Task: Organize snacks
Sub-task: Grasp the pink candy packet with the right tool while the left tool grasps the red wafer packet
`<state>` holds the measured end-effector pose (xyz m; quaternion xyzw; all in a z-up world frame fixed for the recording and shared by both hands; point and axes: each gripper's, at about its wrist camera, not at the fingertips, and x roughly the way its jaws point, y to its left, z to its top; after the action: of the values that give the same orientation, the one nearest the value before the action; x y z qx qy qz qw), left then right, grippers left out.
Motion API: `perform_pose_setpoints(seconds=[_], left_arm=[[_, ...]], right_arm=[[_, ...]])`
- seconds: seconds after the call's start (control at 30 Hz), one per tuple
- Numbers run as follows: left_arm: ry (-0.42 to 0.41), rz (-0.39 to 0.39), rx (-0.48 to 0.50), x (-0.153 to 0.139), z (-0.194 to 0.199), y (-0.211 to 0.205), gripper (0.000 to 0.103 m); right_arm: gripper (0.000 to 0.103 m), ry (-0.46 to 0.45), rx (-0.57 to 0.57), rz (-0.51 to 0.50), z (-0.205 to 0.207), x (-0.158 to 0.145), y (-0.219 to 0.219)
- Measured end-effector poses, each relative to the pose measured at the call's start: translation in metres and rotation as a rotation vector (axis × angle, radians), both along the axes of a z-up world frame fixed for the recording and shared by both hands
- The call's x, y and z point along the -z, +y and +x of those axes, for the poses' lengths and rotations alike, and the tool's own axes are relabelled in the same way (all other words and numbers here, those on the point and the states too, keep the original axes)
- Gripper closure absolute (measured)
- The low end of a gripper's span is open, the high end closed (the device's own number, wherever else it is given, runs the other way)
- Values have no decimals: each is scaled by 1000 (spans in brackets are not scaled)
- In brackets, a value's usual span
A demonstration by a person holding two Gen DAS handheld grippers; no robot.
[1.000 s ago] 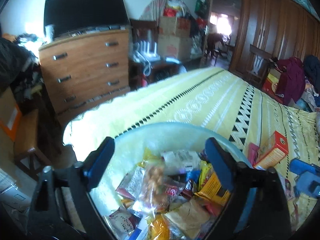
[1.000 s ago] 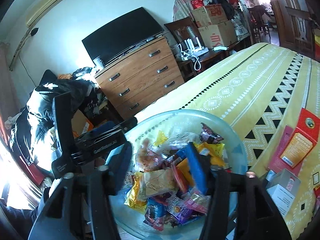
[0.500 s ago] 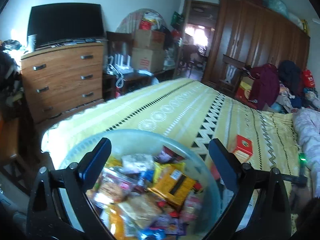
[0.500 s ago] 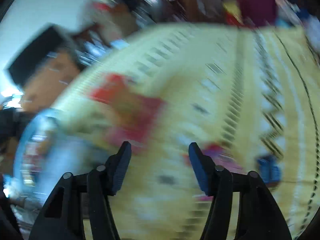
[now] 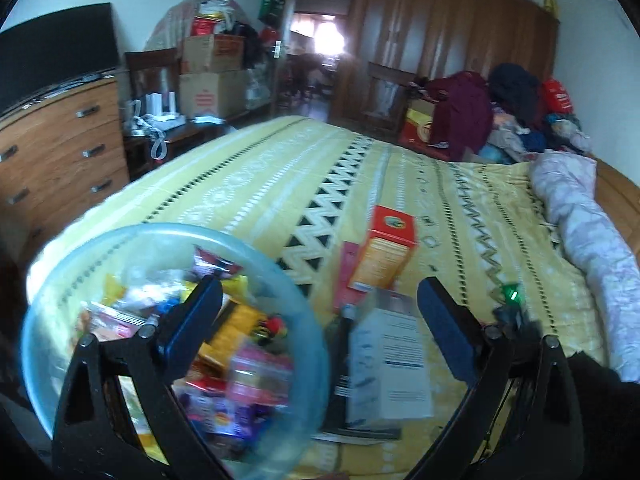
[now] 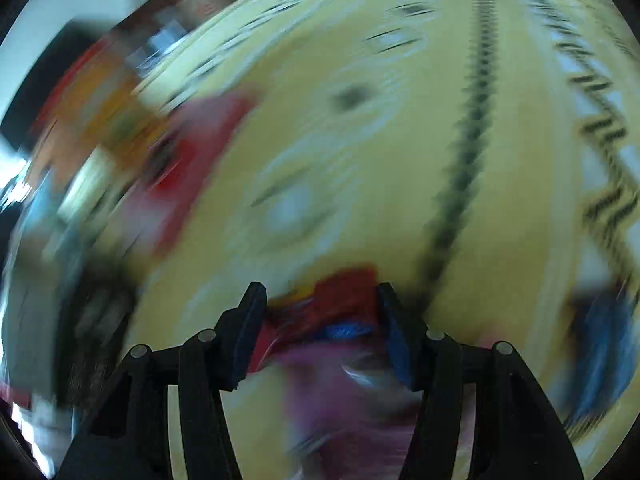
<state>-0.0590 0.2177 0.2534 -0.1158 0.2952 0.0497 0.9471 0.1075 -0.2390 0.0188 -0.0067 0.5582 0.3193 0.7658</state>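
Observation:
A translucent blue bowl [image 5: 304, 320] full of mixed snack packets sits on the yellow bed cover at the lower left. To its right lie a white box [image 5: 394, 364], an orange-red box [image 5: 384, 252] and a flat pink packet [image 5: 347, 268]. My left gripper [image 5: 316, 304] hangs open and empty over the bowl's right rim and the white box. In the blurred right wrist view, my right gripper [image 6: 320, 300] points down at the bed. A red and purple snack packet [image 6: 344, 300] lies between its jaws. The blur hides whether the pads touch it.
The patterned yellow bed cover [image 5: 304, 184] stretches away, with a rolled pale quilt [image 5: 580, 232] at the right. A wooden dresser [image 5: 56, 148], stacked cardboard boxes [image 5: 210, 76] and a wardrobe [image 5: 440, 32] stand beyond the bed. A blue packet [image 6: 600, 344] lies right of the right gripper.
The left gripper swung right, from above the bowl's middle to its right rim. The right gripper left the bowl, dropped to the bed over the red and purple packet, and its jaws narrowed.

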Motion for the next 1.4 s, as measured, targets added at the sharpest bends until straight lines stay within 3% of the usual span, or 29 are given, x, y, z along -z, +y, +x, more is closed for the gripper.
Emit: perform_pose_setpoints(seconds=[0.07,0.13,0.17,0.23,0.3,0.43,0.5,0.63,0.73,0.9,1.0,1.07,1.13,1.4], left_arm=[[2,-15,49,0,-6,-15,5],[5,-38,127,1,-14,-33,5],[13,-46,163,4,-17,-43,5],[40,-59,244,11,-22,-66,5],[82,-41,334,24,-23,-96,5],[173,42,497,65,-11,-157,6],[211,63,556,89,-5,-180,14],[334,66,623,157,32,-216,42],[351,108,604,188,57,-227,43],[355,130,599,210,73,-237,41],[380,168,581,222,78,-241,46],[381,172,569,219,74,-239,68],[385,161,565,216,73,-236,73],[306,84,513,166,50,-213,74]], right_arm=[[43,39,-112,-19,-52,-6,4],[44,-8,-132,-27,-103,-28,-8],[43,-47,-100,-2,-122,-44,-19],[29,-127,7,68,-155,-74,-51],[24,-224,114,66,-183,-94,-81],[23,-222,296,104,-229,-94,-131],[23,-204,344,136,-248,-87,-143],[23,-179,377,153,-273,-69,-151],[23,-176,369,145,-283,-64,-156],[23,-195,351,114,-289,-66,-166],[23,-199,328,112,-287,-64,-168],[23,-203,316,107,-281,-63,-165],[23,-207,297,104,-274,-63,-160],[23,-236,114,-12,-203,-54,-103]])
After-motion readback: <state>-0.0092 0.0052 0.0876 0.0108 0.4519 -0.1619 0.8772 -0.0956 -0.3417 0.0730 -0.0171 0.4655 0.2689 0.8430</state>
